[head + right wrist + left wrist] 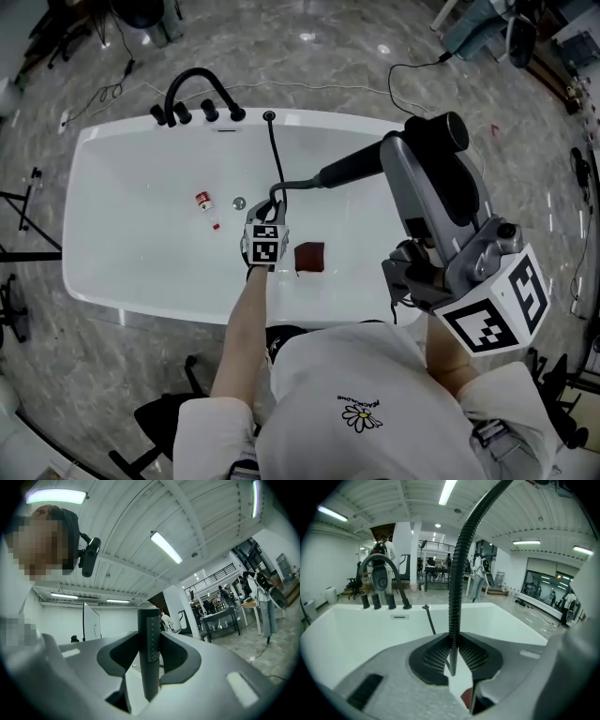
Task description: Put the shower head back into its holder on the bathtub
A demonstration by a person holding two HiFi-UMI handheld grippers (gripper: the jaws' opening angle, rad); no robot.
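Guiding the shower head (441, 131) home looks like a job for 2 tools at once. Nearest the person, the right gripper (400, 157) is closed on the black handle (148, 630), and the head is raised above the right side of the white bathtub (94, 159). Farther out, low inside the tub, the left gripper (270, 214) pinches the ribbed hose (457, 583) at the bend of its loop, jaws narrowed onto it. At the far rim sits the holder (270, 116), from which the hose runs, with the black faucet set (208, 111) just beside it to the left.

My judgement is that the left tool should feed the slack toward that holder so the loop neither kinks nor drags. The right one should swing the handle's hose end over the opening and lower it in line, clear of the faucet knobs.

Only the head view lays out the whole route, plus a small red-and-white bottle (202, 200) and a dark red square object (309, 256) on the tub floor. Only the left gripper view shows the pads meeting on the hose, and only the right gripper view shows the textured handle standing upright between its pads
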